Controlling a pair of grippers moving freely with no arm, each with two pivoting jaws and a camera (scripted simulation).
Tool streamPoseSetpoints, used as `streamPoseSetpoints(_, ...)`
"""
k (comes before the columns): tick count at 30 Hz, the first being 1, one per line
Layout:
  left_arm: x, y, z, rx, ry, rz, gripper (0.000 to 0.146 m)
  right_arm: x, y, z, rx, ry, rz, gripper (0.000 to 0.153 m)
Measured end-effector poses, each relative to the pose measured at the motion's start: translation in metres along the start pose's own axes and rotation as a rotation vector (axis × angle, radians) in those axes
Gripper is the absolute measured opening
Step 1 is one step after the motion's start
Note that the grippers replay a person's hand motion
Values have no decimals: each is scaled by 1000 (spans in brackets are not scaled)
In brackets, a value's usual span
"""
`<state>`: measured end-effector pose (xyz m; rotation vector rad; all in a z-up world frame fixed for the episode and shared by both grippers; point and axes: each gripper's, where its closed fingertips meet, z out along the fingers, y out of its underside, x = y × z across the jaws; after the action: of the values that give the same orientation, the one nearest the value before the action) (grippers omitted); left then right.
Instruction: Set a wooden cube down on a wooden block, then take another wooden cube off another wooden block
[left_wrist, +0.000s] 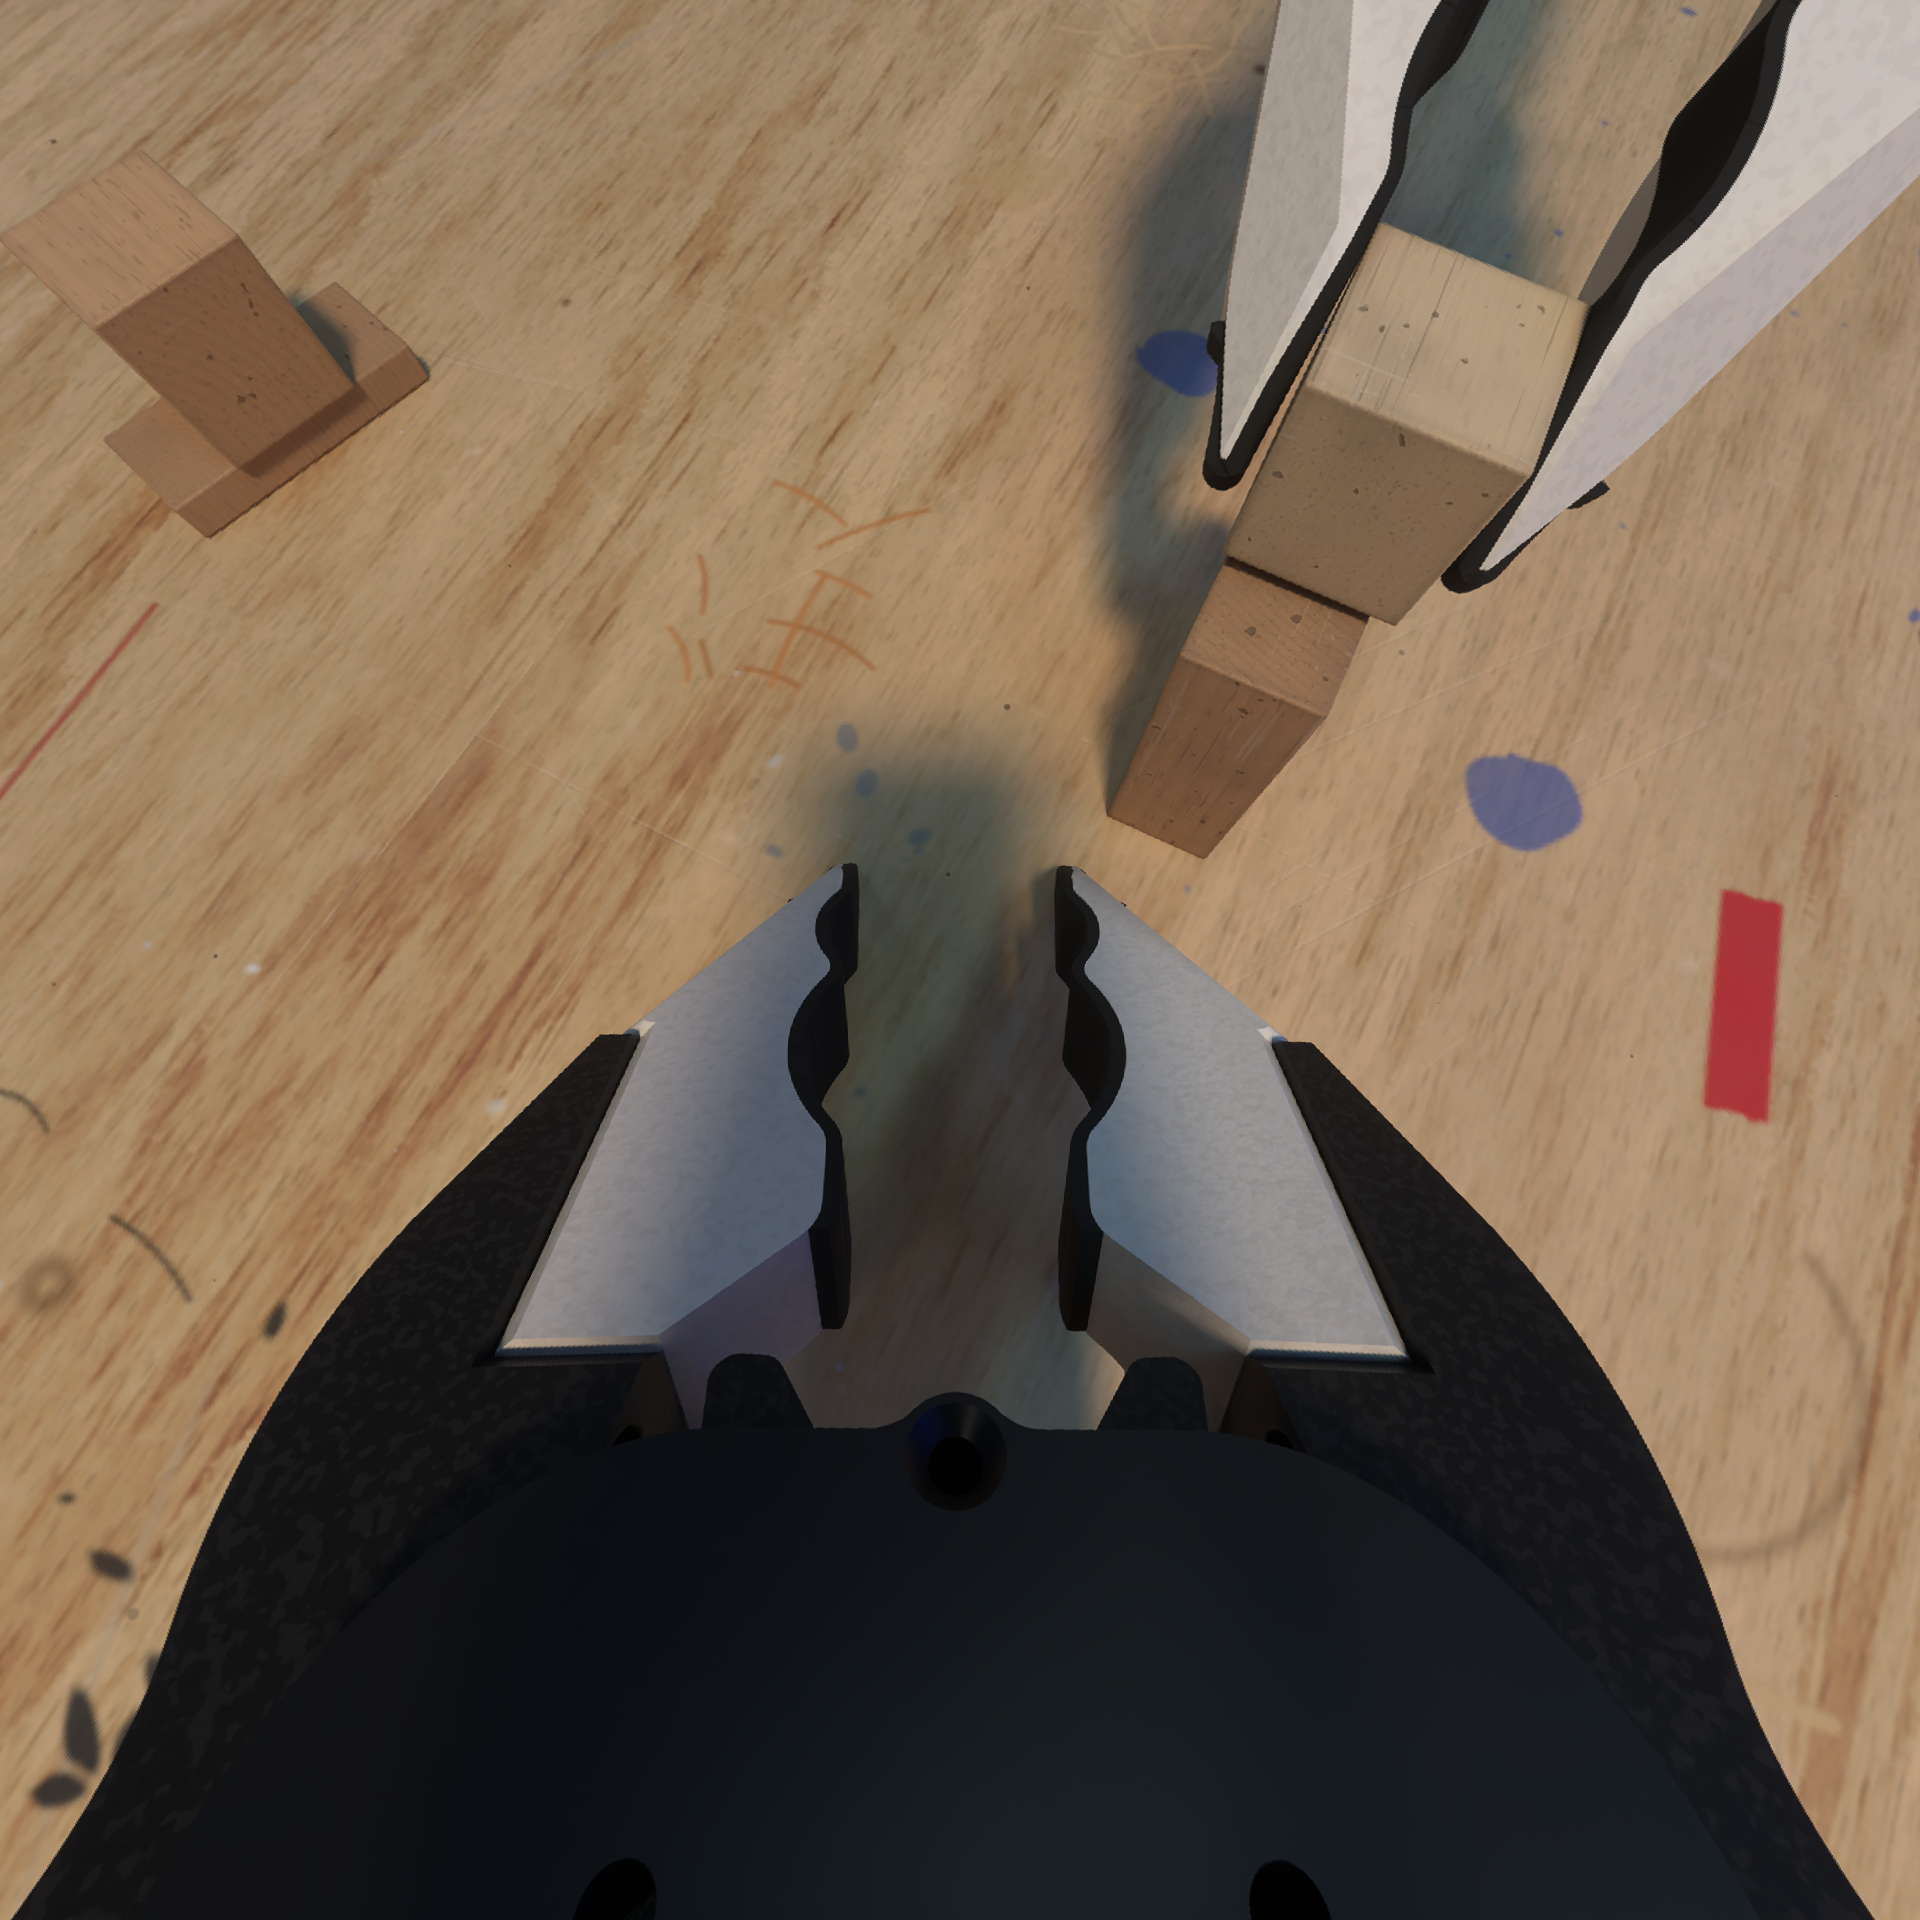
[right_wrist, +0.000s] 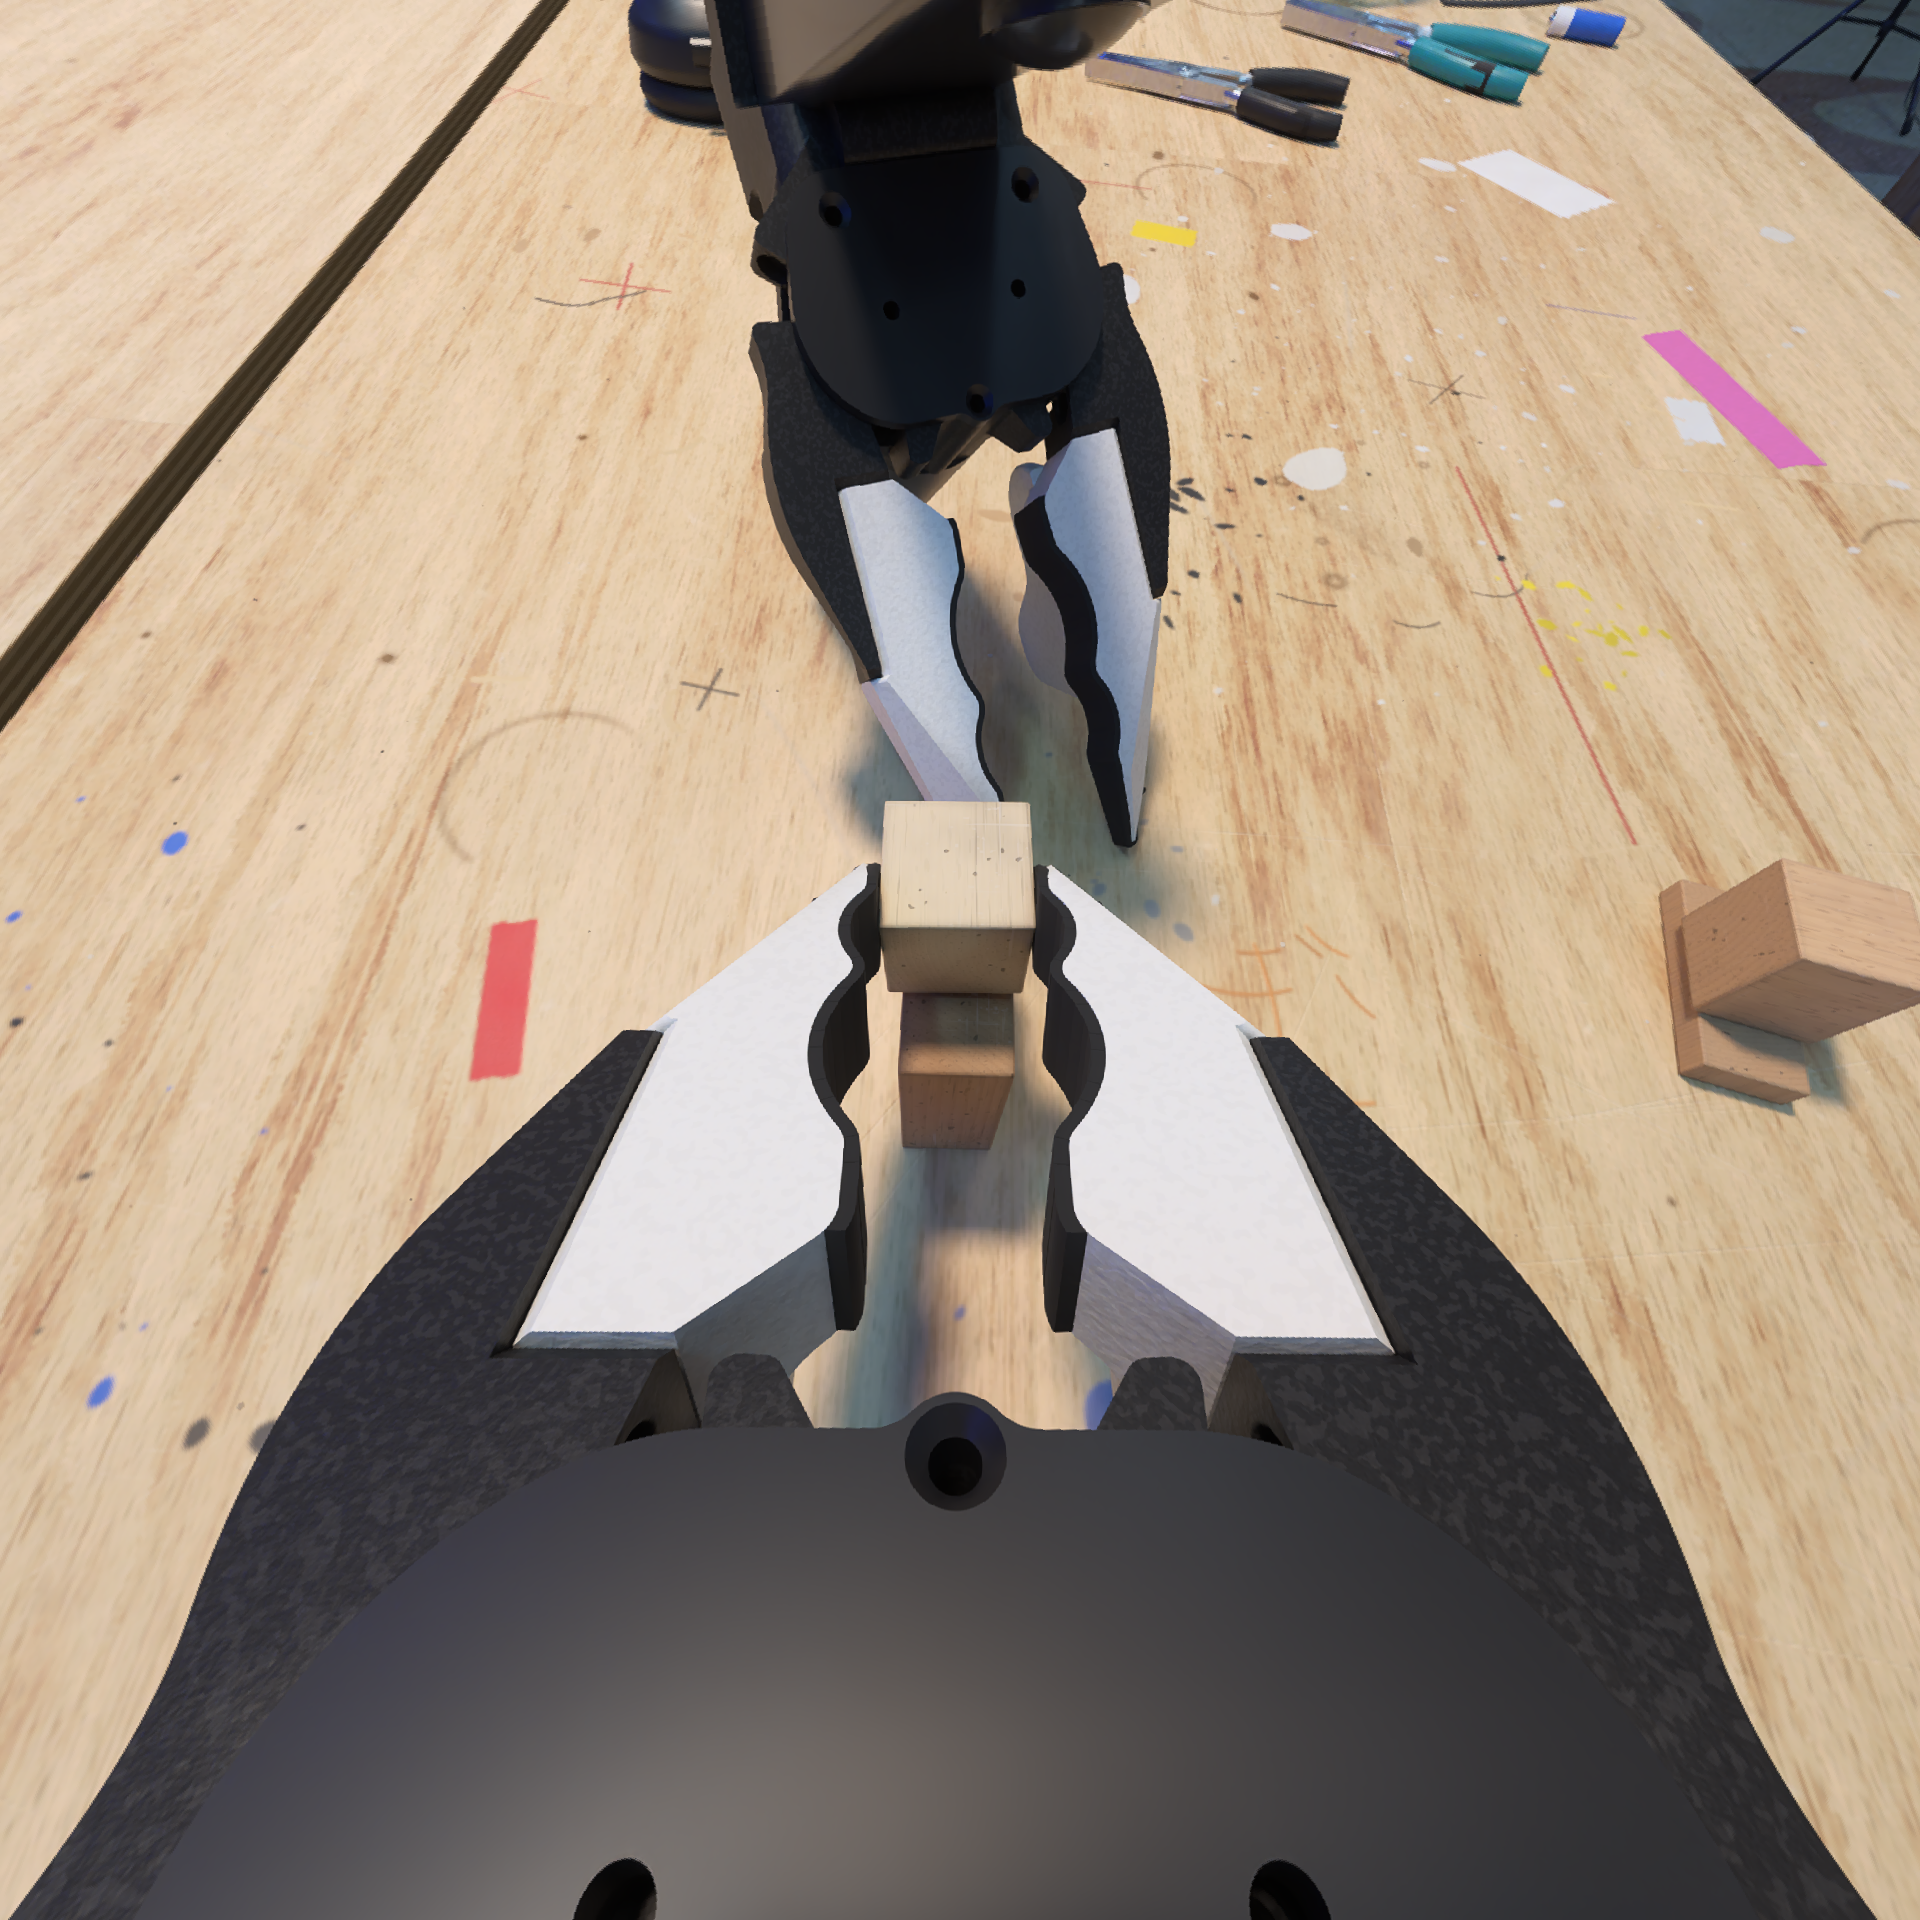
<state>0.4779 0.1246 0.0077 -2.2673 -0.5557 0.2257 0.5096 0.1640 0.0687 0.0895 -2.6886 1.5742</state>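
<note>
Right gripper (right_wrist: 956, 914): jaws pinch pale cube (right_wrist: 956, 899) atop upright block (right_wrist: 954, 1081), mid-desk. Left gripper (left_wrist: 956, 904) spread, empty, near. We fear off-centre release topples the narrow block.

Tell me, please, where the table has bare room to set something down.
Bare wood lies between the far cube-on-block pair and the left gripper, and beside the red tape. It is crowded where the right gripper holds the pale cube on its block.
</note>
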Motion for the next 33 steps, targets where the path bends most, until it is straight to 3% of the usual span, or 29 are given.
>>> streamPoseSetpoints(29,1,0,0,0,2,1,39,1,2,1,-12,10,4,28)
streamPoseSetpoints(33,1,0,0,0,2,1,39,2,0,1,7,6,18,39)
